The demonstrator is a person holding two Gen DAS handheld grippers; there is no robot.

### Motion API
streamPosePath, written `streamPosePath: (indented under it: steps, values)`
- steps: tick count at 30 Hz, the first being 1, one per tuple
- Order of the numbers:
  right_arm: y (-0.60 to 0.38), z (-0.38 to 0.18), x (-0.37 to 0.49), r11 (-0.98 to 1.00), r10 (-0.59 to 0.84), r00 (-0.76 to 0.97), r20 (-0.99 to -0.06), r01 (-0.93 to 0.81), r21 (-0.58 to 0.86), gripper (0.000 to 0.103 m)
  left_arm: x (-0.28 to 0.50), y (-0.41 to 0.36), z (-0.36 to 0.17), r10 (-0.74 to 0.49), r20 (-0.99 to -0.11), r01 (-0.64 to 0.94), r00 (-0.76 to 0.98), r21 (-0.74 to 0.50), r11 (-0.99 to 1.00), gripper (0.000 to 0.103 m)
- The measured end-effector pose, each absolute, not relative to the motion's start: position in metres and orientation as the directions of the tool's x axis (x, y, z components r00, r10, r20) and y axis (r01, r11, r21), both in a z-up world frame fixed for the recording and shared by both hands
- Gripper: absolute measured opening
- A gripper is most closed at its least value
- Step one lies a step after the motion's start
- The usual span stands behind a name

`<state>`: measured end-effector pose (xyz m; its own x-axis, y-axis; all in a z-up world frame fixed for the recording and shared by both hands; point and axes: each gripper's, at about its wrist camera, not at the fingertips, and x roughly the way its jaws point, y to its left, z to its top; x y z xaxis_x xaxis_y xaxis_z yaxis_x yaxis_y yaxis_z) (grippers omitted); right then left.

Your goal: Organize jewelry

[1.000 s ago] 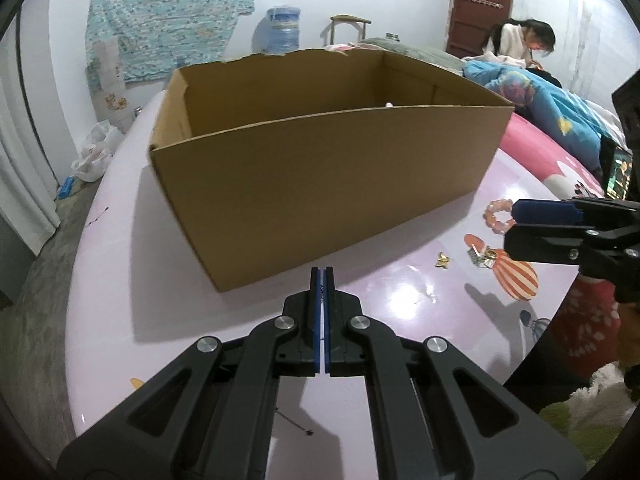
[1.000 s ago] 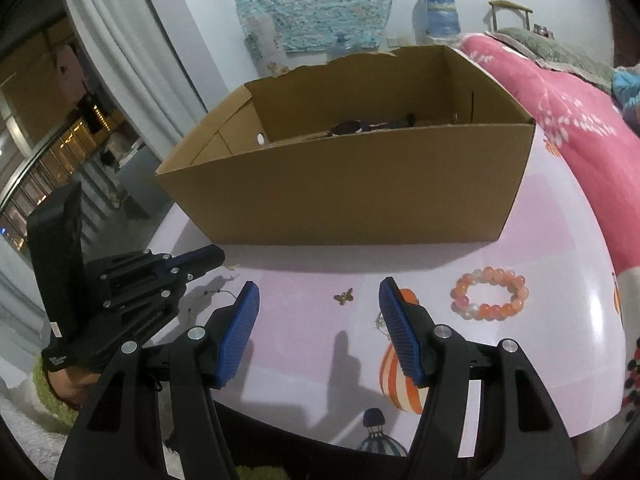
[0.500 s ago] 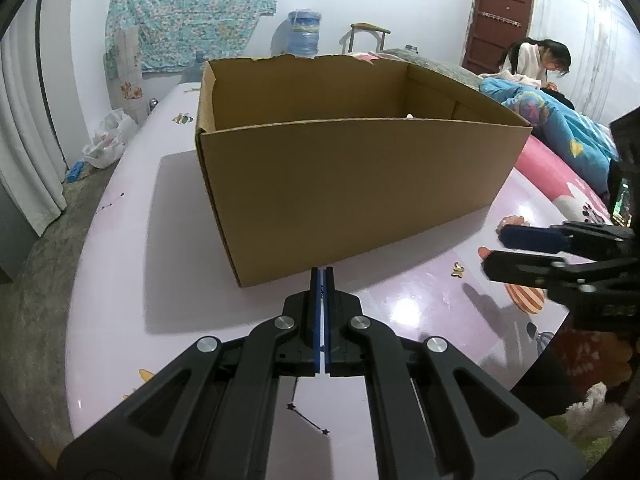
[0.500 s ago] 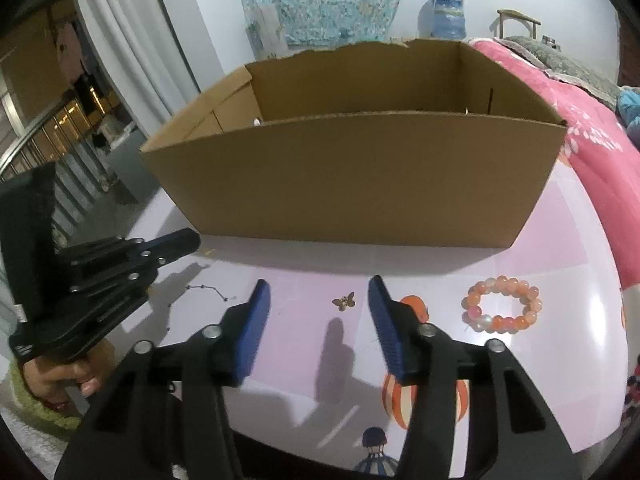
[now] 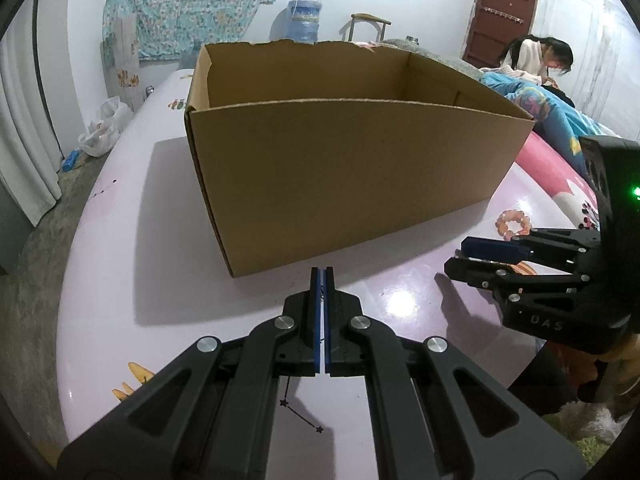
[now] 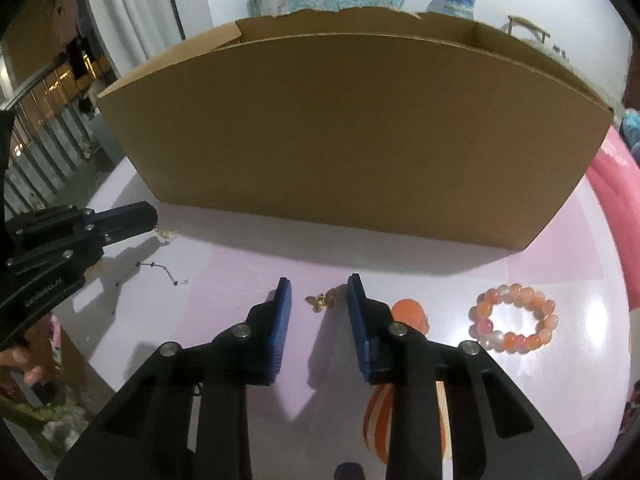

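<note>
Your right claw (image 6: 316,304) is closing, small gold butterfly charm (image 6: 320,301) between its blue pads, untouched, on the pink tabletop (image 6: 248,268); your left claw (image 5: 322,280) is fully closed, a thin dark star-linked chain (image 5: 298,412) trailing beneath it.

Black tool (image 6: 316,300), blue pads (image 6: 282,320)

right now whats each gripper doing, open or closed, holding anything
left gripper: closed on a thin dark chain that trails onto the table.
right gripper: closing around the small gold butterfly charm, fingers not touching it yet.

A small gold butterfly charm (image 6: 321,301) lay flat before the open cardboard box (image 6: 360,132); a pink-orange bead bracelet (image 6: 514,319) lay to its right, a thin dark star chain (image 6: 160,270) to its left.
</note>
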<state>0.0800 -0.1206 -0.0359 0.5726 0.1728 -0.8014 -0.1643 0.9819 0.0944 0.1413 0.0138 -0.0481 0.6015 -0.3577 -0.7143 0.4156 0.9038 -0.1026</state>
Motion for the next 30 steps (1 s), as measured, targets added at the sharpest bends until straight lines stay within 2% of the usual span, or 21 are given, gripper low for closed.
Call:
streamPosePath:
  steps: [7,10,12,30]
  values:
    - [-0.117,-0.036,0.076,0.981,0.151,0.585,-0.797,-0.187,0.049,0.025,0.145,0.012,-0.048,-0.350,-0.720,0.406,0.600,-0.103,0.908,0.000]
    - [-0.117,-0.036,0.079,0.982,0.151,0.584,-0.798,-0.182,0.052,0.021,0.146,0.012,-0.048,-0.344,-0.722,0.400,0.601,-0.101,0.911,0.000]
    - [-0.118,-0.036,0.081,0.981,0.155,0.582,-0.798,-0.185,0.056,0.013,0.146,0.013,-0.049,-0.342,-0.724,0.398,0.599,-0.101,0.912,0.000]
    - [-0.128,-0.026,0.073,0.980,0.172,0.613,-0.771,-0.189,0.068,0.012,0.139,0.015,-0.040,-0.335,-0.704,0.383,0.626,-0.097,0.919,0.000]
